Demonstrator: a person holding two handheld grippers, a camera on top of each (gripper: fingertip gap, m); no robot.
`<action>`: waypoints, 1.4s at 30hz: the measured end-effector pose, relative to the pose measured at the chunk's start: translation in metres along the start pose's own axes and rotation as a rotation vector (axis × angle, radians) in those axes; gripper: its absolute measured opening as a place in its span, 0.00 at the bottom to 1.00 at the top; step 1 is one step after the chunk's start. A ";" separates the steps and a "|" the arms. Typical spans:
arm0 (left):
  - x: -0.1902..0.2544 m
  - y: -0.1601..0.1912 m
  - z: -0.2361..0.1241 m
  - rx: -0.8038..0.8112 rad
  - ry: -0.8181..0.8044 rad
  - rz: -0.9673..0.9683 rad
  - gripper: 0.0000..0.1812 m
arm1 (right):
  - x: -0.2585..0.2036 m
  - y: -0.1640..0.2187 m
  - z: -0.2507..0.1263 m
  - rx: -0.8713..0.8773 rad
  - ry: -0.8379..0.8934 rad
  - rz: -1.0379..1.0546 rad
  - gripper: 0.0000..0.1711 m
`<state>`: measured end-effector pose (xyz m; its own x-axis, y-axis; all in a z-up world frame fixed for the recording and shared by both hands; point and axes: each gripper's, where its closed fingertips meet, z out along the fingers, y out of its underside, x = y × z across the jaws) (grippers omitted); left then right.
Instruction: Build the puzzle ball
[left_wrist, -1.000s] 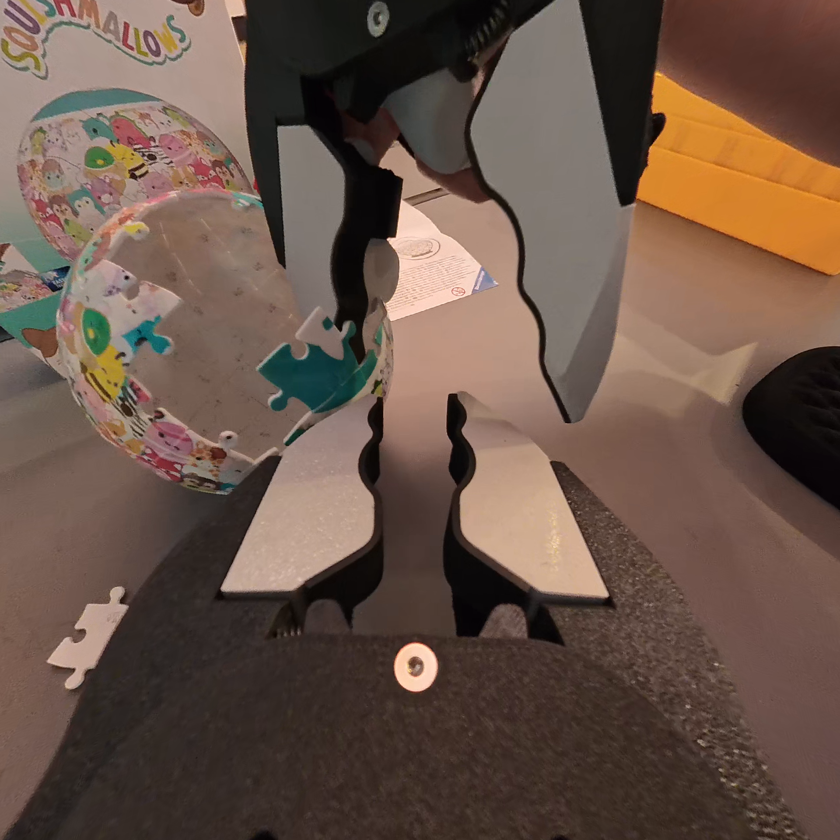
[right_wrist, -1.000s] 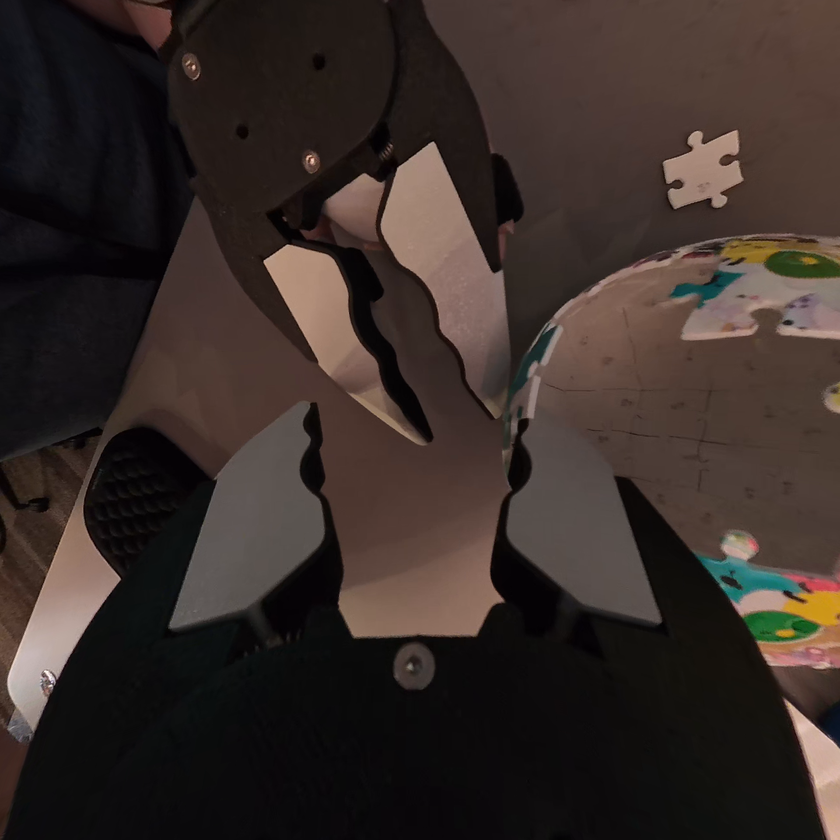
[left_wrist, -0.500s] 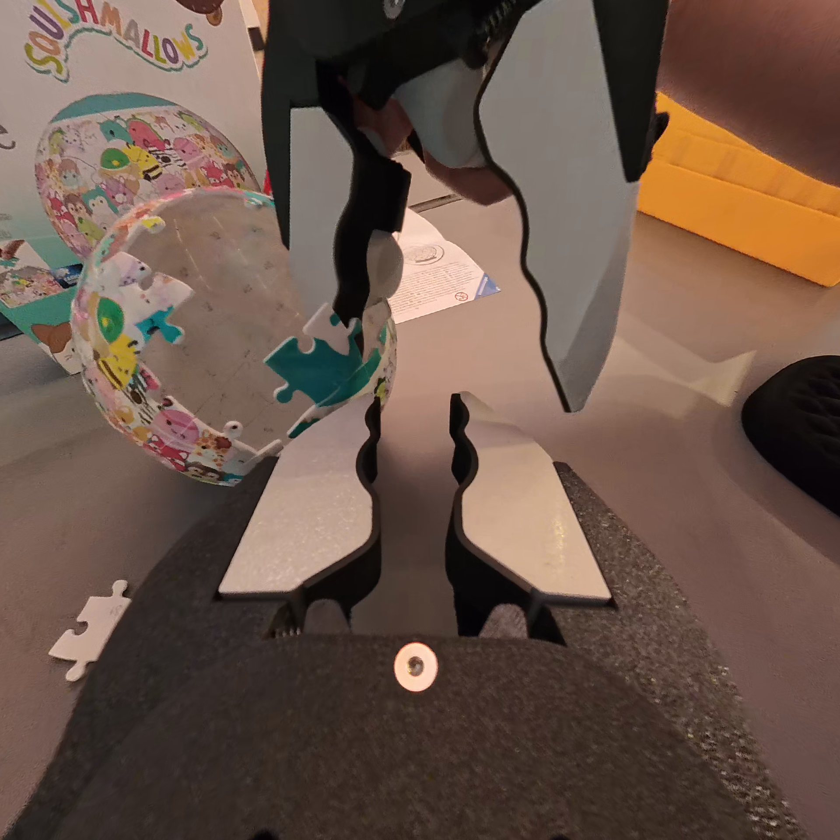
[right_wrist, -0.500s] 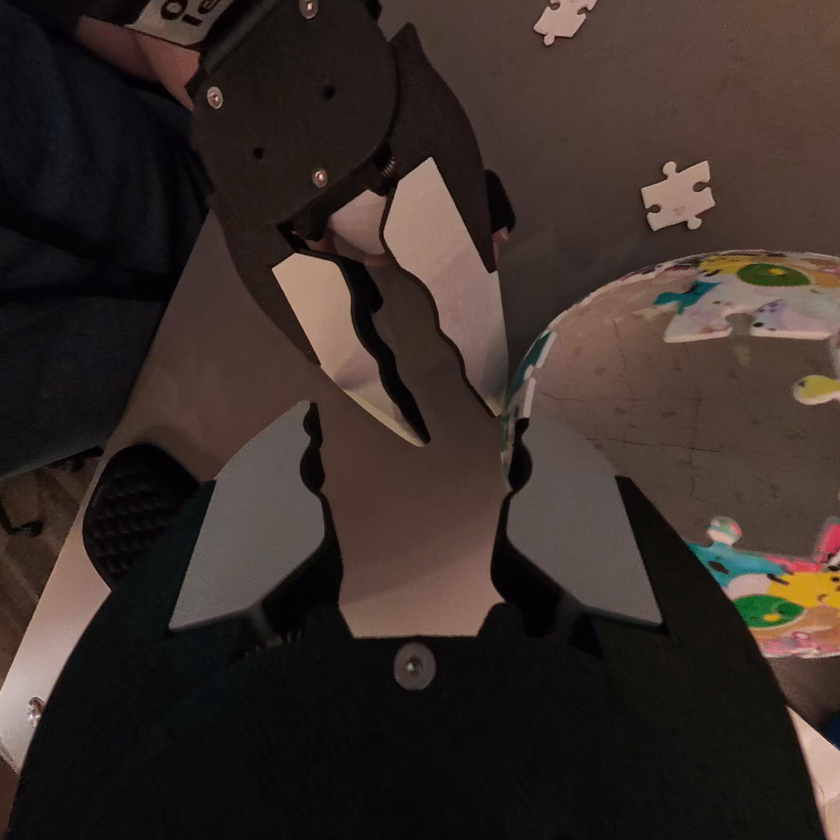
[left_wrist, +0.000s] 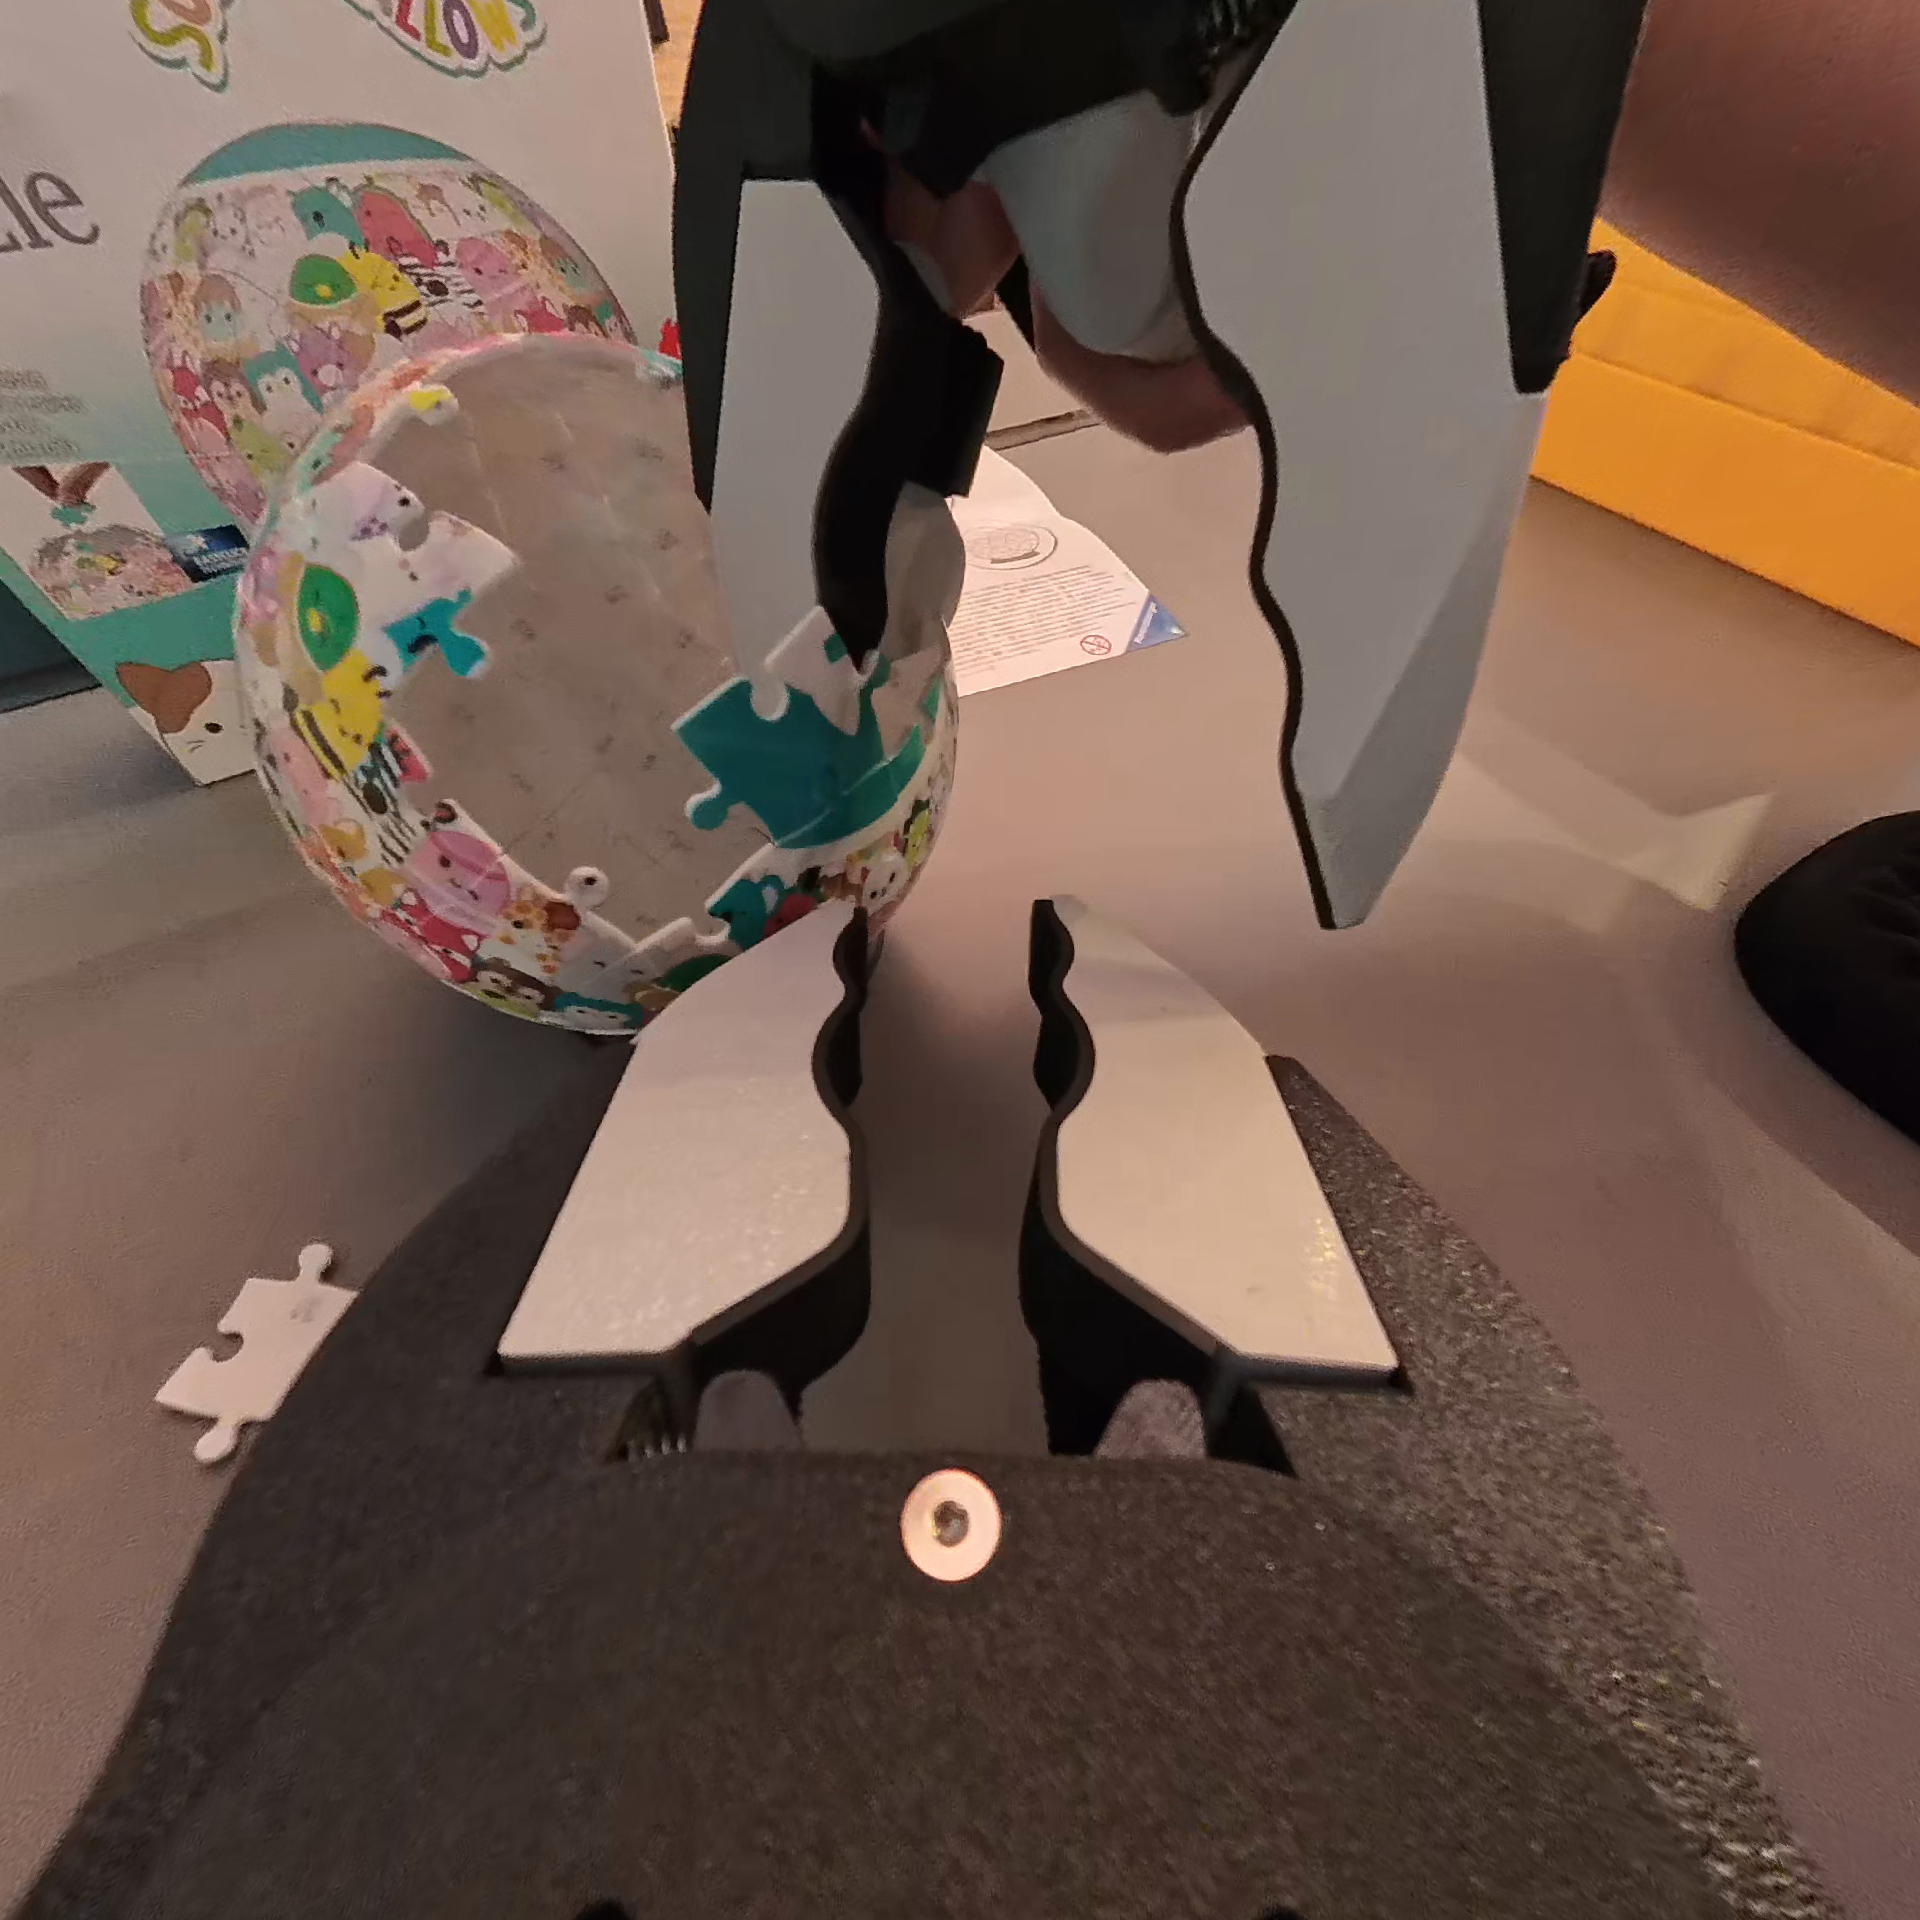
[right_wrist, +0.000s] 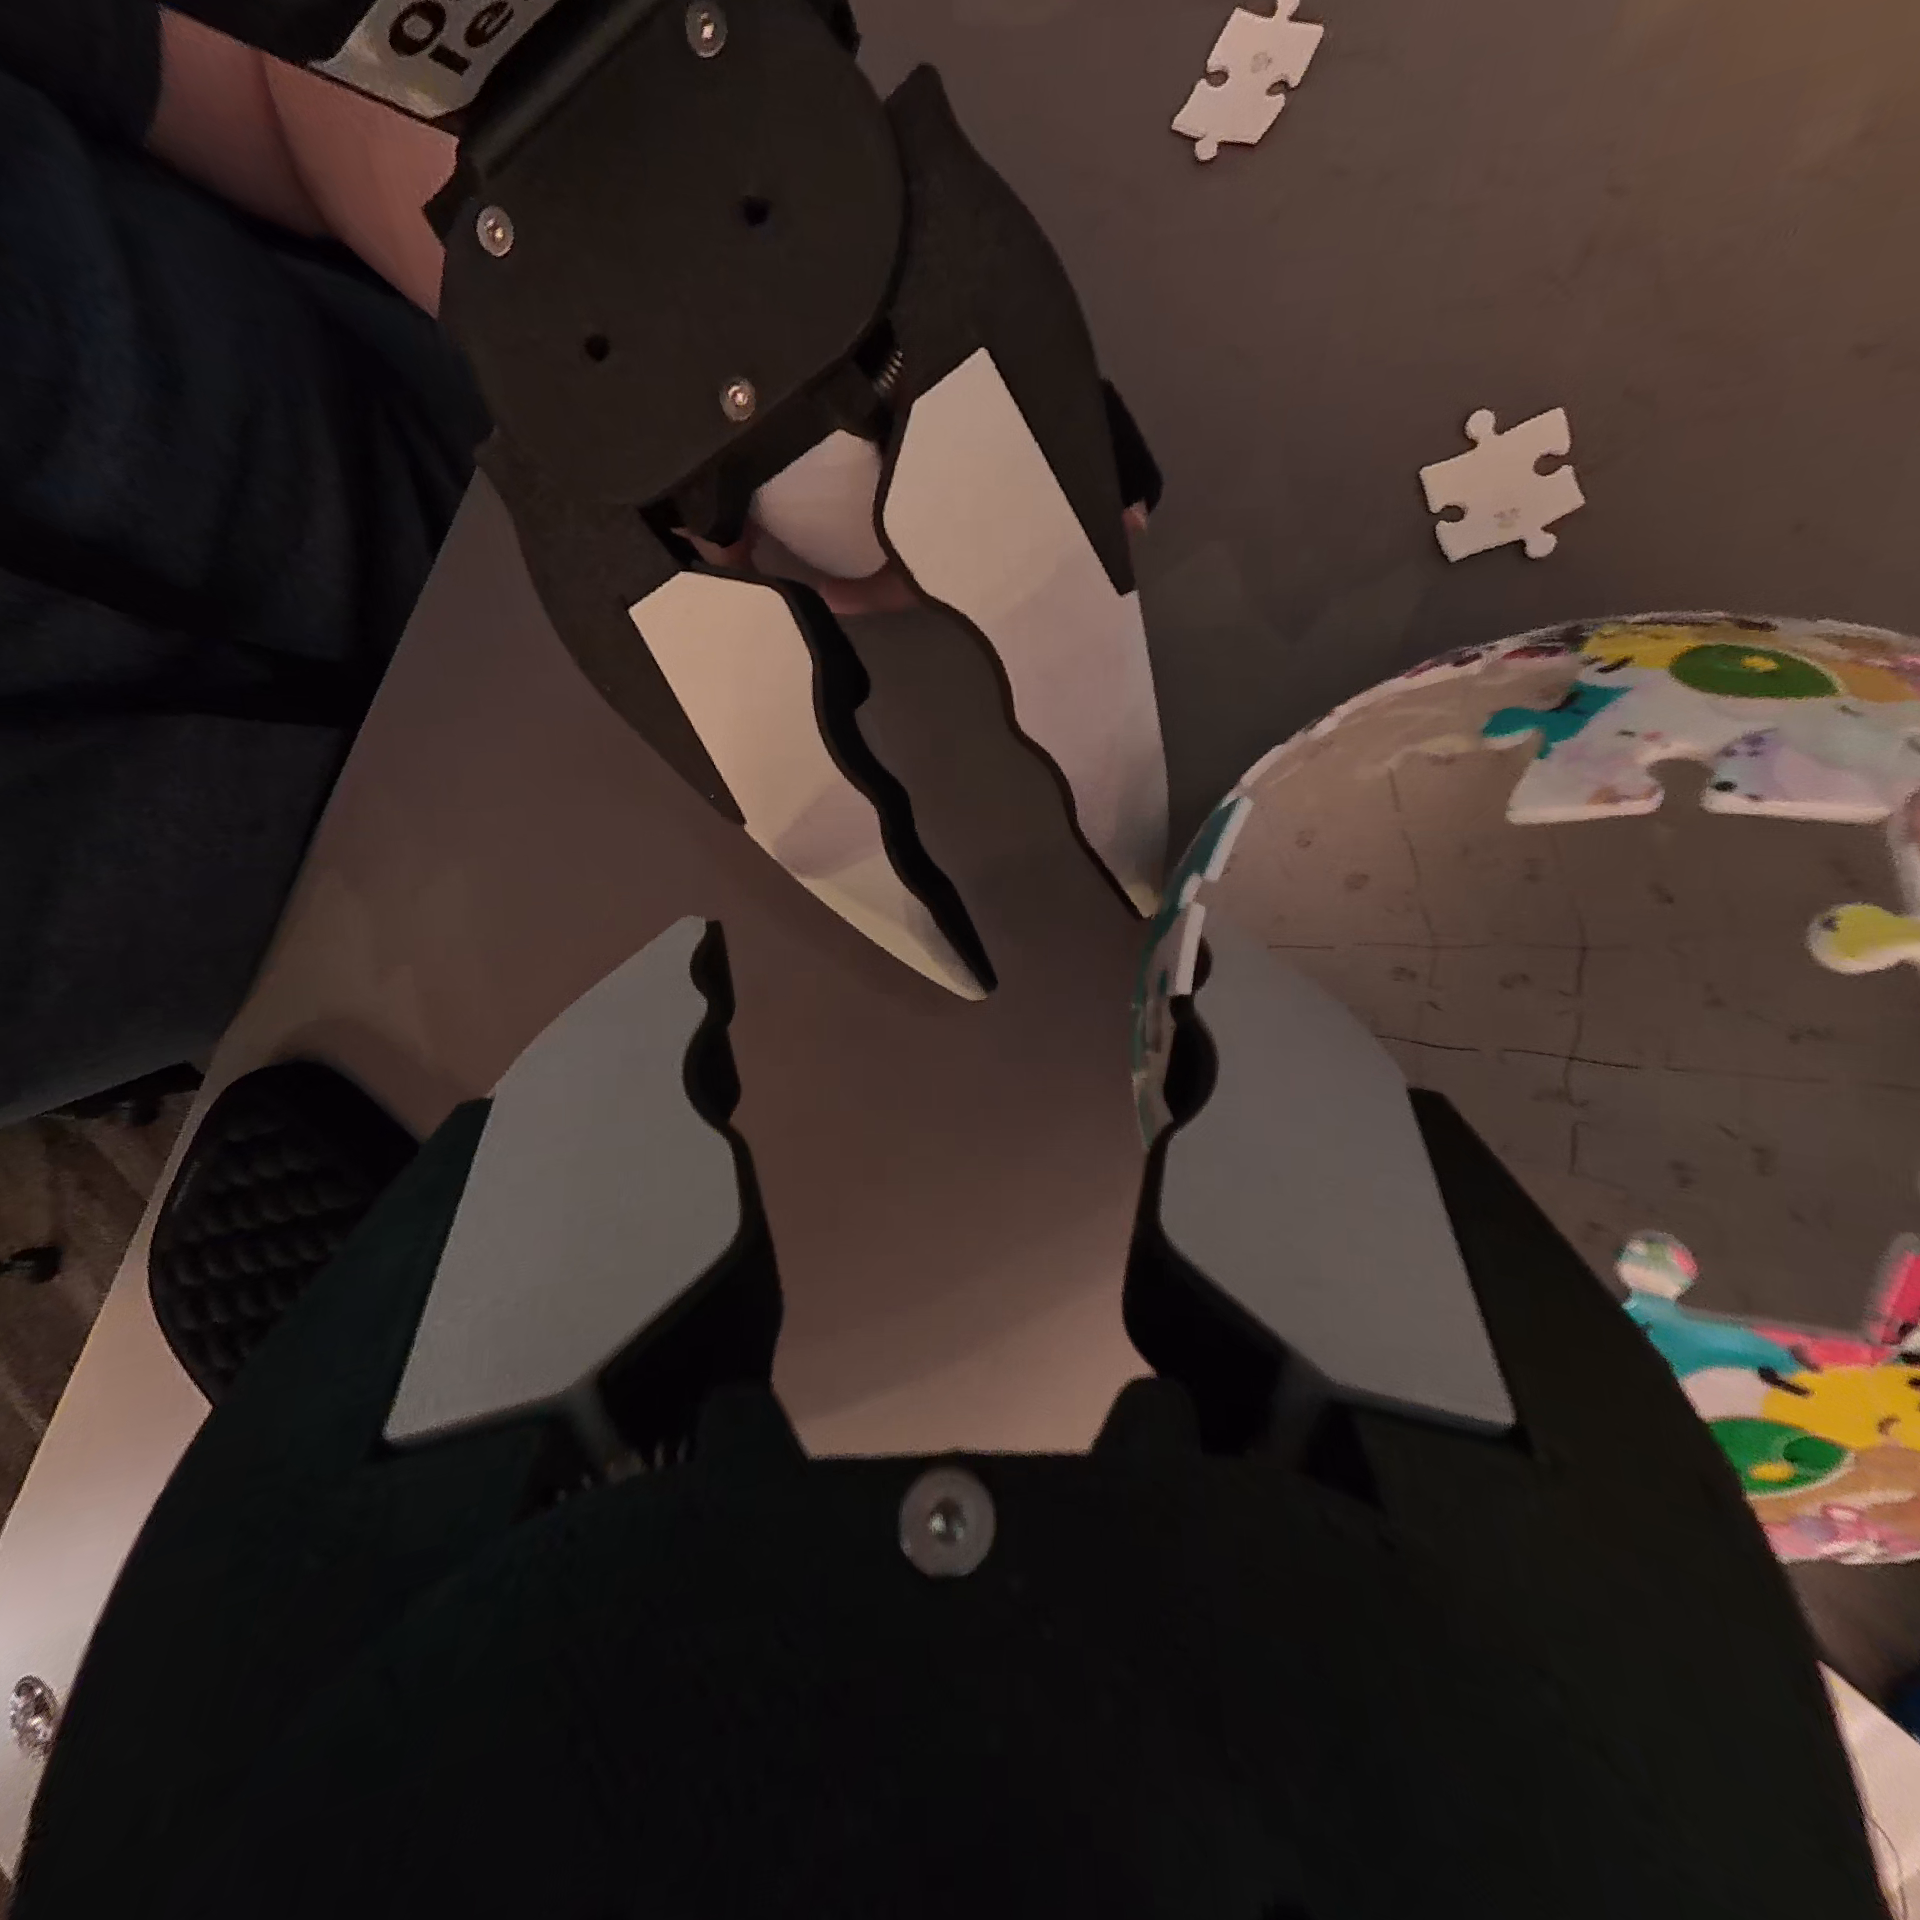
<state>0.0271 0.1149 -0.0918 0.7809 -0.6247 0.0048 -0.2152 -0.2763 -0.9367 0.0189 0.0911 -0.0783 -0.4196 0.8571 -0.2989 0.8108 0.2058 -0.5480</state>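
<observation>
Left wrist view: puzzle ball (left_wrist: 499, 748) beside left tongs (left_wrist: 945, 925).

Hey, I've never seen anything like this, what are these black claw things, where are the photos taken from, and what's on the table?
They are two hand-held grippers, each carrying a camera that looks along its own fingers. In the left view, the left gripper is at the bottom, open and empty; the right gripper comes down from above, also open, one finger at the rim of the half-built puzzle ball. The right view shows the same scene from above. On the grey table lie loose white pieces, a leaflet and the puzzle box. Nothing is gripped.
</observation>
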 end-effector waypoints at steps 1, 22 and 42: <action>0.001 0.000 0.000 0.000 0.003 -0.001 0.16 | 0.000 0.000 0.000 0.001 -0.002 0.002 0.48; 0.001 0.015 -0.016 -0.043 0.040 -0.004 0.17 | 0.034 -0.004 0.007 -0.036 0.327 0.032 0.23; 0.007 0.015 -0.018 -0.059 0.069 0.003 0.17 | 0.047 -0.002 0.008 -0.055 0.434 0.055 0.04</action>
<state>0.0184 0.0932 -0.0999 0.7386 -0.6735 0.0283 -0.2529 -0.3158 -0.9145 -0.0054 0.1269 -0.0975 -0.1744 0.9840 0.0353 0.8526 0.1688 -0.4946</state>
